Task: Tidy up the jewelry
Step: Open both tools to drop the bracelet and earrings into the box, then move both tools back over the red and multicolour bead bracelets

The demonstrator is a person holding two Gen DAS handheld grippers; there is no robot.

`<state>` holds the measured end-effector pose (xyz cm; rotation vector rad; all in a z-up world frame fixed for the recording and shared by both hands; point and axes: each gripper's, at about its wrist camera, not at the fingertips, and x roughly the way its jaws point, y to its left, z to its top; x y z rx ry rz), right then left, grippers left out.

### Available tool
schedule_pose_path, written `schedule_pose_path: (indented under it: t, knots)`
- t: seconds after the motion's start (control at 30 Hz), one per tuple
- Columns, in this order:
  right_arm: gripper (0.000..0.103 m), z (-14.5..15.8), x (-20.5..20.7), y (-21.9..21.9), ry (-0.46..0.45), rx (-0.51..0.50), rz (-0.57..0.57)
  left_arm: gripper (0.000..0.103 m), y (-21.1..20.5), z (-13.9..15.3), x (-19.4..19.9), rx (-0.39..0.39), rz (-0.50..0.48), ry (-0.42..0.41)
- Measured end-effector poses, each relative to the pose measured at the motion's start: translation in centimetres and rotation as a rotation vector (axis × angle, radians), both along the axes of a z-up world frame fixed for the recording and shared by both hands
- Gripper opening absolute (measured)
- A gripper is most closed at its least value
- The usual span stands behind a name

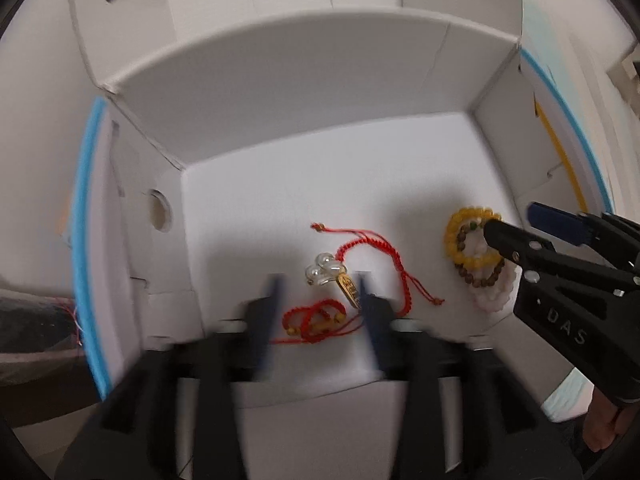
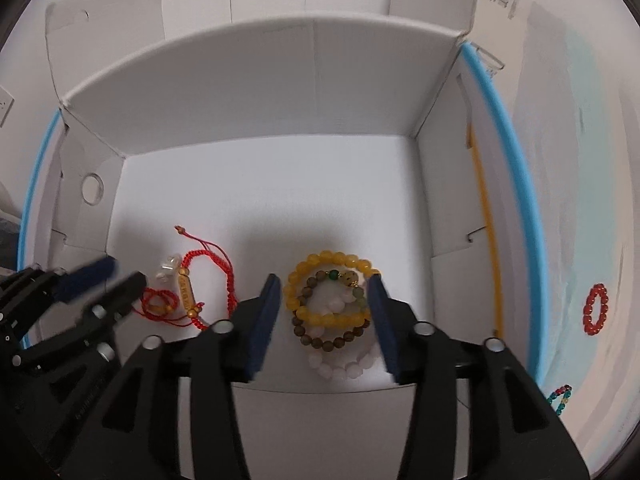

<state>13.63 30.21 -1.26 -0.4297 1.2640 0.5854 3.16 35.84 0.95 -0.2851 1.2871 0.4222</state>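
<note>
Beads and cords: light, loose, easy to snag

Bracelets lie on the floor of the white box (image 2: 256, 92). The bead stack (image 2: 332, 312) sits between the spread, empty fingers of the right gripper (image 2: 324, 316); likely light, slick and prone to roll, best pinched across one strand. The red cord bracelets (image 1: 320, 308) lie beneath the left gripper (image 1: 320, 312), also open; limp cord probably tangles, so grip the gold charm (image 1: 348, 290).

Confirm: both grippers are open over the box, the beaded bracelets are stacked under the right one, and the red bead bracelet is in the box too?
Not quite. The red bead bracelet lies outside the box, on the surface to its right, as the right wrist view shows. The rest holds: left gripper and right gripper are open, beaded bracelets stacked under the right.
</note>
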Motion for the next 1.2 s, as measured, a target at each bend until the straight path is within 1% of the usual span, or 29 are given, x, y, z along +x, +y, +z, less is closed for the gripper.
schedule_pose_path:
  t: [0.03, 0.07, 0.1, 0.13, 0.17, 0.23, 0.3, 0.37, 0.43, 0.5, 0.6, 0.7, 0.83, 1.03, 1.2]
  knots:
    - [0.056, 0.7, -0.1, -0.3, -0.012, 0.015, -0.003, 0.063, -0.1, 0.4, -0.2, 0.01, 0.004, -0.014]
    - [0.059, 1.1, -0.2, -0.5, -0.019, 0.021, -0.003, 0.064, -0.4, 0.9, -0.4, 0.02, 0.001, -0.024]
    - [0.061, 1.6, -0.2, -0.8, -0.028, 0.026, -0.004, 0.069, -0.5, 1.1, -0.4, 0.022, -0.001, -0.028]
    - [0.067, 2.3, -0.2, -1.1, -0.037, 0.037, -0.007, 0.076, -0.8, 1.5, -0.6, 0.024, -0.001, -0.034]
    - [0.072, 2.9, -0.1, -1.6, -0.044, 0.047, -0.011, 0.08, -1.1, 2.0, -0.7, 0.029, 0.0, -0.044]
    - [0.078, 4.2, -0.3, -2.5, -0.063, 0.069, -0.023, 0.088, -1.9, 2.9, -0.9, 0.038, 0.003, -0.061]
    - [0.084, 5.3, -0.2, -3.3, -0.076, 0.085, -0.037, 0.092, -1.2, 3.6, -1.0, 0.043, -0.005, -0.075]
    - [0.091, 6.5, 0.0, -4.5, -0.087, 0.102, -0.049, 0.097, -2.2, 4.4, -0.9, 0.049, -0.019, -0.091]
    - [0.095, 7.4, -0.1, -5.7, -0.1, 0.113, -0.057, 0.097, -3.0, 4.3, -0.2, 0.049, -0.03, -0.104]
    - [0.096, 8.5, -0.1, -6.6, -0.107, 0.123, -0.074, 0.097, -4.4, 4.8, 0.0, 0.044, -0.047, -0.112]
    - [0.095, 9.9, 0.2, -9.1, -0.122, 0.132, -0.101, 0.097, -7.1, 5.5, 0.6, 0.054, -0.081, -0.12]
    - [0.095, 11.3, 0.7, -12.4, -0.142, 0.142, -0.14, 0.097, -9.9, 6.2, 1.1, 0.053, -0.114, -0.132]
    - [0.095, 12.0, 1.5, -16.2, -0.157, 0.142, -0.189, 0.097, -13.8, 6.5, 2.4, 0.046, -0.165, -0.139]
    - [0.096, 12.0, 3.4, -22.8, -0.166, 0.134, -0.267, 0.097, -19.6, 5.6, 4.4, 0.028, -0.242, -0.125]
    - [0.095, 10.3, 5.6, -27.6, -0.141, 0.119, -0.332, 0.097, -24.6, 3.8, 6.4, -0.002, -0.304, -0.098]
